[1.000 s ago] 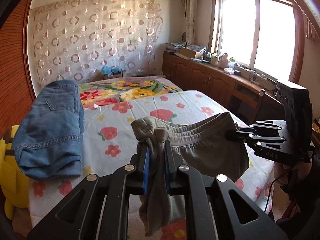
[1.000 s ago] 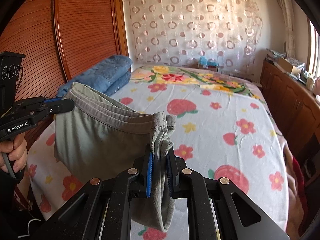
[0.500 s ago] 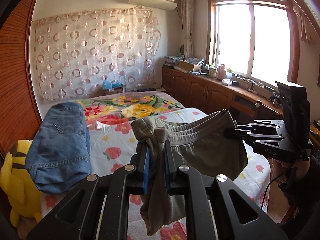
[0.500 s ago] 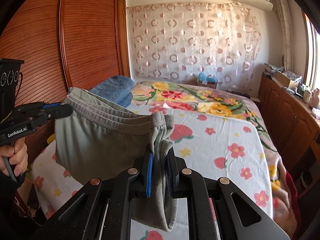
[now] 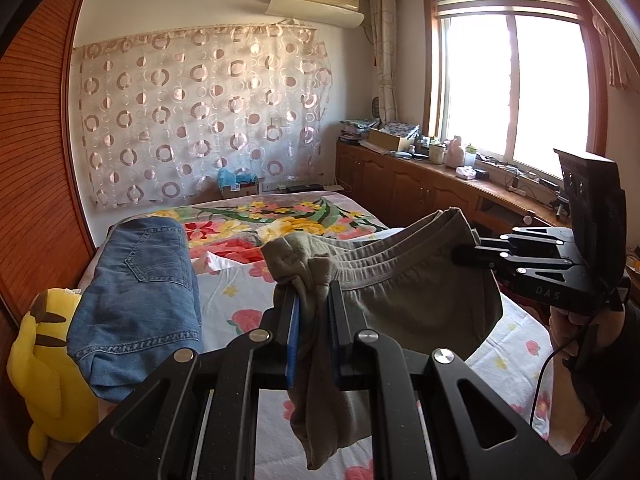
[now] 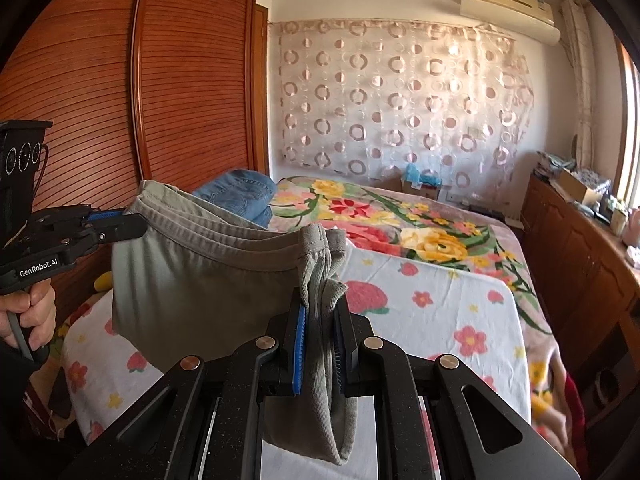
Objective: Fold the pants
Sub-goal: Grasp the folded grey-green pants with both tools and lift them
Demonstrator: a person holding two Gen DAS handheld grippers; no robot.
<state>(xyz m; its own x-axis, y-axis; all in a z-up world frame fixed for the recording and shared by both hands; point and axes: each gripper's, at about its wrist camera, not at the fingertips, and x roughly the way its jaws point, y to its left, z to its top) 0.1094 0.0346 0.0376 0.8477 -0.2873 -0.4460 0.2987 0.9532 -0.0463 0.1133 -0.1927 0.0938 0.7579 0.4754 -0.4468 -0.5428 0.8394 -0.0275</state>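
Olive-grey pants point(image 5: 420, 312) hang in the air above the bed, stretched by the waistband between my two grippers. At the bottom of the left wrist view my left gripper point(image 5: 312, 294) is shut on a bunched end of the waistband, with cloth drooping below the fingers. My right gripper point(image 5: 460, 256) pinches the other end at the right. In the right wrist view the right gripper point(image 6: 320, 300) is shut on its bunched end of the pants point(image 6: 200, 288). The left gripper point(image 6: 134, 222) holds the far end at the left. The legs hang out of sight below.
Folded blue jeans point(image 5: 140, 292) lie on the left side of the flower-print bed point(image 5: 240, 300), with a yellow plush toy point(image 5: 44, 360) beside them. Wooden cabinets point(image 5: 400, 188) run under the window on the right, and a slatted wardrobe point(image 6: 100, 100) stands on the left. A hand point(image 6: 28, 312) grips each handle.
Both grippers have risen together with the pants still held, so the waistband hangs higher over the bed. Both views have tilted up, showing more wall and the air conditioner.
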